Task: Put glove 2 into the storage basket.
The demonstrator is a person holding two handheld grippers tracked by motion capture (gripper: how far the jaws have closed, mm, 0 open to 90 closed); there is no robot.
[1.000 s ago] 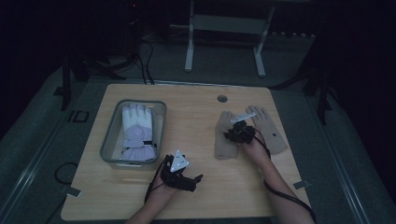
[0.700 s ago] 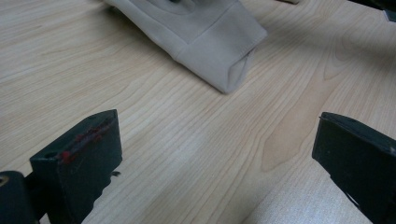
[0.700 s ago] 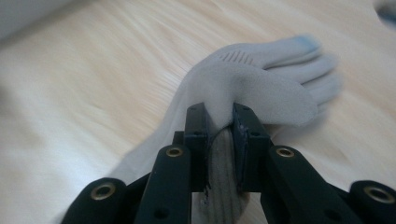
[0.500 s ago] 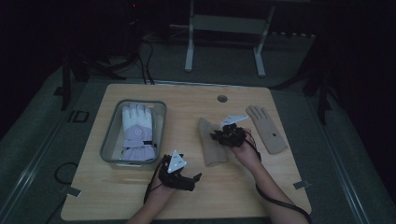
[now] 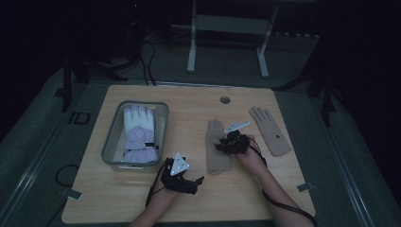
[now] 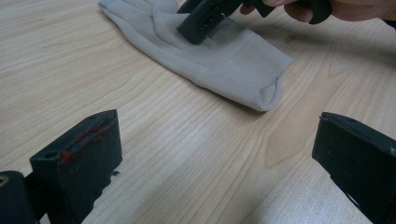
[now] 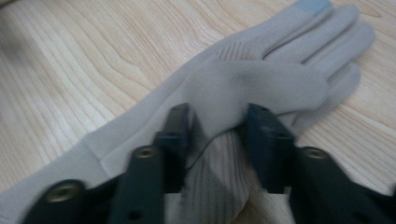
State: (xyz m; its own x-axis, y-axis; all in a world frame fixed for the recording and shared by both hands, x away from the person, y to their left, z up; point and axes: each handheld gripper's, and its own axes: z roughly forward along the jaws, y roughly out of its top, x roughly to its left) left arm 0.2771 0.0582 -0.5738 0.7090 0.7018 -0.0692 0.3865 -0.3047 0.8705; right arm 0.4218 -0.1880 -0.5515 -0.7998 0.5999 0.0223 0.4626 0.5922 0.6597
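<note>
Beige knit glove point(image 5: 218, 152) lay mid-tabletop point(image 5: 189, 198), right hand-held gripper point(image 5: 226, 143) just opening, fabric between its jaws; its mate point(image 5: 270, 131) at three o'clock, unpaired. Left hand-held gripper point(image 5: 191, 182) gaped wide, empty.

High view overhead — gripper views close, low — sharing beige glove point(image 5: 218, 147).

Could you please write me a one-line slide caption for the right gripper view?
Right gripper, jaws just opening, straddles a raised fold of the grey glove on the wooden table.

Dim room – grey carpet floor point(image 5: 42, 142), white metal stand point(image 5: 227, 42) behind light wooden table point(image 5: 189, 101), cables point(image 5: 142, 52) trailing.
</note>
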